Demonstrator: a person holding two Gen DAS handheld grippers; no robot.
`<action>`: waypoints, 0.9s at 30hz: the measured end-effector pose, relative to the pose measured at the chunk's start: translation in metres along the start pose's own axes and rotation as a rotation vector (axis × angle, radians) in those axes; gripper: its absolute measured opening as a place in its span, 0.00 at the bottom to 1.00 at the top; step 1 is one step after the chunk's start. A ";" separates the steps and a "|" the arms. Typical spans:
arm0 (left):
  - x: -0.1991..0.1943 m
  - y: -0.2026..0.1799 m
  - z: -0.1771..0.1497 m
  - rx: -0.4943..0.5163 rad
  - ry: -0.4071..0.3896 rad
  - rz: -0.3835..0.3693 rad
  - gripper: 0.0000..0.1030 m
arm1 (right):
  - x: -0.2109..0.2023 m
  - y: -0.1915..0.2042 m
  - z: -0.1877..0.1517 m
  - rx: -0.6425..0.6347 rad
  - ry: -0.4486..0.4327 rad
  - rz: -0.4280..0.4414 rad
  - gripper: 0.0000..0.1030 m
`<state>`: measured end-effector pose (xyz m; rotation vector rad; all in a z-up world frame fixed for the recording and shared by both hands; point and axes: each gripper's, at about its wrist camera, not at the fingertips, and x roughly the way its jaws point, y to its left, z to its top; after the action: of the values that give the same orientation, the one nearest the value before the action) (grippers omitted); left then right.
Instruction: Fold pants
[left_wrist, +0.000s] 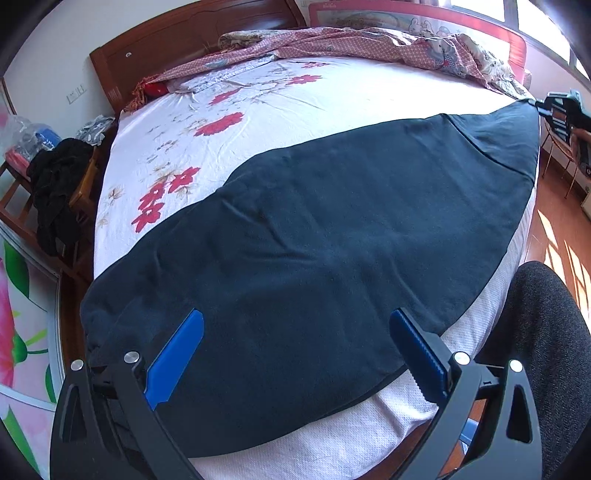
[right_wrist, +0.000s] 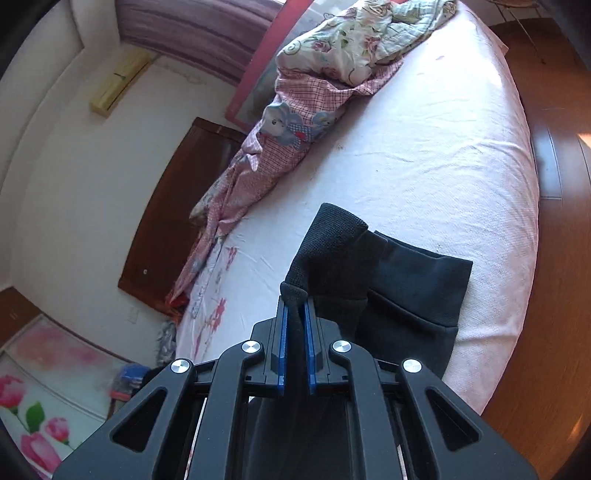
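Dark navy pants (left_wrist: 332, 229) lie spread flat along the near side of the bed, waist end close to the left wrist camera, leg ends far right. My left gripper (left_wrist: 295, 325) hovers open over the waist end, blue pads wide apart, nothing pinched. In the right wrist view the pants' leg end (right_wrist: 406, 280) lies on the pink sheet, and my right gripper (right_wrist: 294, 306) is shut on its ribbed cuff (right_wrist: 332, 236), which sticks up past the blue pads. The right gripper (left_wrist: 561, 110) also shows at the far right of the left wrist view, at the leg tip.
The bed (left_wrist: 258, 96) has a white floral sheet with a crumpled pink checked quilt (left_wrist: 332, 44) at its far side by the wooden headboard (left_wrist: 177, 40). A chair with dark clothes (left_wrist: 55, 184) stands left. A person's dark-clad leg (left_wrist: 535, 332) is at the bed's near edge.
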<state>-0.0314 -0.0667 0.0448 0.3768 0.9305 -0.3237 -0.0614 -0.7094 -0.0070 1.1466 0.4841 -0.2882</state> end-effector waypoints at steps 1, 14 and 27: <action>-0.001 0.001 0.001 -0.013 -0.005 -0.007 0.98 | 0.009 -0.019 -0.003 0.042 0.023 -0.029 0.07; -0.002 0.013 0.003 -0.102 -0.016 -0.027 0.98 | -0.004 -0.049 -0.019 0.046 0.031 -0.107 0.44; -0.001 0.022 -0.002 -0.137 -0.001 -0.023 0.98 | 0.005 -0.015 -0.026 -0.105 0.036 -0.238 0.11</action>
<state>-0.0242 -0.0465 0.0482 0.2398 0.9510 -0.2795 -0.0698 -0.6913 -0.0295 0.9940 0.6617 -0.4436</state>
